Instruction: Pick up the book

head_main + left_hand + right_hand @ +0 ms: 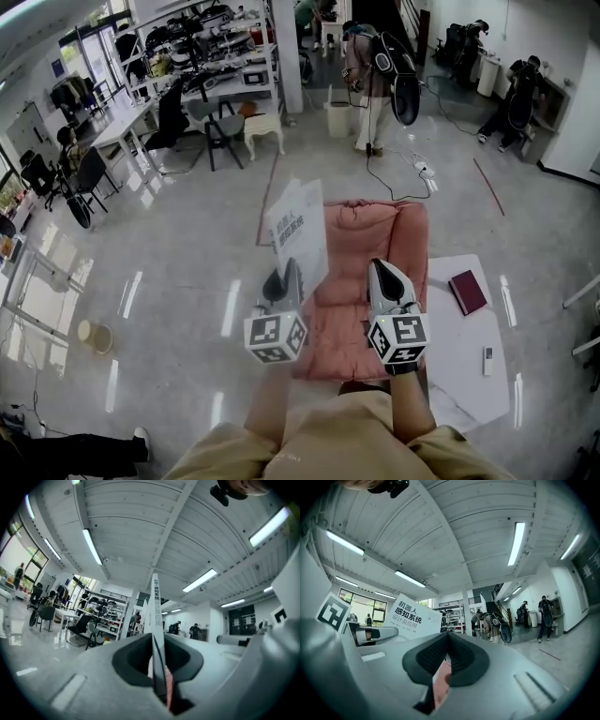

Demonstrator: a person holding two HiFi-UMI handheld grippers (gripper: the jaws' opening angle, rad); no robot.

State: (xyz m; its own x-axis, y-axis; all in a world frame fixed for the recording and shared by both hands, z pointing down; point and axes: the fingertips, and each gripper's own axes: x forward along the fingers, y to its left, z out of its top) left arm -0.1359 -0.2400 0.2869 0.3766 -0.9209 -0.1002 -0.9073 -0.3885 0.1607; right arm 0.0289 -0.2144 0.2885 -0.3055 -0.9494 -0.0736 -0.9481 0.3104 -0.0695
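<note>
A white book point(298, 230) with dark printed characters on its cover stands upright in the air, my left gripper point(286, 272) shut on its lower edge. In the left gripper view the book point(154, 602) is edge-on, rising from between the closed jaws of that gripper point(153, 639). My right gripper point(384, 267) hovers beside it to the right, apart from the book, jaws together on nothing. From the right gripper view the book's cover point(410, 616) shows at the left, beyond the shut right gripper point(447, 637).
A pink armchair point(361, 253) lies below both grippers. To its right a white table point(469, 337) bears a dark red book point(467, 292) and a small remote point(487, 360). Desks, chairs and people stand farther off across the glossy floor.
</note>
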